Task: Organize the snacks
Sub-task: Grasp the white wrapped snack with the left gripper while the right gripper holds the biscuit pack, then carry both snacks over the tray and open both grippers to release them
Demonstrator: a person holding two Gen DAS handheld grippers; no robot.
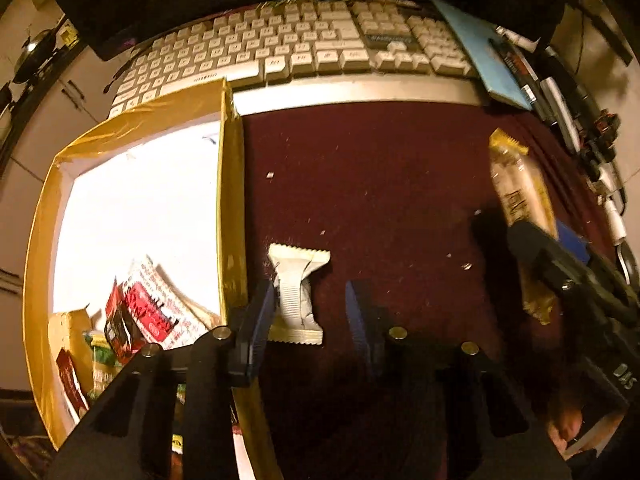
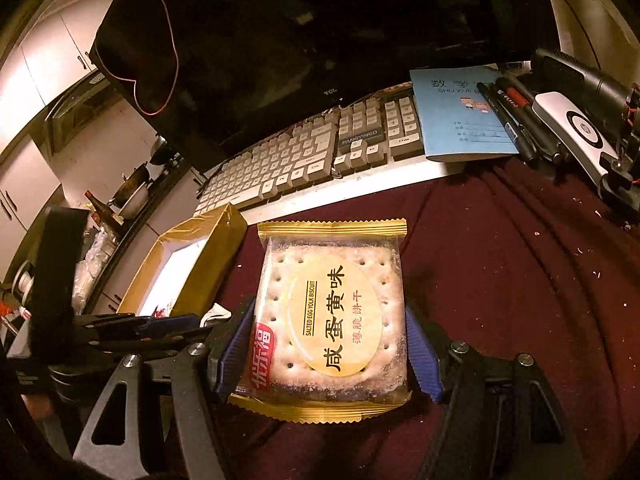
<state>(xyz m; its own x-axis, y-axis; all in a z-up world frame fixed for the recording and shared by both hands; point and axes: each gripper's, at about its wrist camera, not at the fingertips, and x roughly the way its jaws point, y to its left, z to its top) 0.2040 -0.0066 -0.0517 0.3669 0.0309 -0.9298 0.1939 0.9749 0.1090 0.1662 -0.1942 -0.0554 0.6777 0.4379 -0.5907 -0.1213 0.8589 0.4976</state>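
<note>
Right gripper (image 2: 330, 354): clenched on salted egg yolk biscuit pack (image 2: 332, 320); too much squeeze cracks it.
Left gripper (image 1: 312, 312): released astride white wrapped snack (image 1: 298, 294); may snag gold box (image 1: 230, 200).

A: The gold-walled cardboard box (image 1: 230, 184) hides its lower snack packets behind the black left gripper (image 1: 316, 312).

B: In the right wrist view, the pale blue paper notebook (image 2: 452, 120) lies partly under black pens (image 2: 516, 120), its small print too tiny to read.

A: The gold-edged clear biscuit packet (image 1: 516, 196) looks blurred, its near end behind the right gripper.
</note>
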